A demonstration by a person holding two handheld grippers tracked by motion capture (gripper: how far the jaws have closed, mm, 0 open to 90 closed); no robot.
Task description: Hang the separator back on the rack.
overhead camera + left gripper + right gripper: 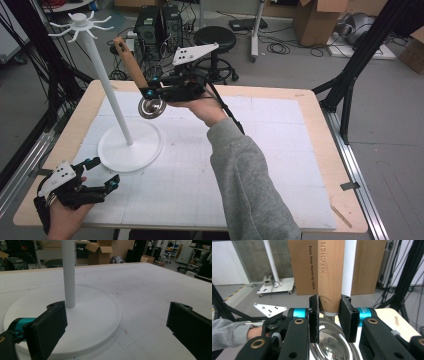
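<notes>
Ladle (pixel 145 95) up in the air beside the white rack pole (pixel 107 87)

Right tongs (pixel 329 315) clamped on its wooden handle, bowl hanging below. Left tongs (pixel 117 322) wide apart, grasping nothing, low by the rack base (pixel 87 322) on the tabletop (pixel 280 150).

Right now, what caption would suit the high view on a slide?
Right gripper lifts a wooden-handled metal ladle beside the white hook stand; left gripper rests open by its base.

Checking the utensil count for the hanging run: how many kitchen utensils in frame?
1: a wooden-handled metal ladle, clamped at the handle's lower end in the right gripper, raised beside the white hook stand. No utensil hangs on the stand's hooks; the left gripper is open.
</notes>
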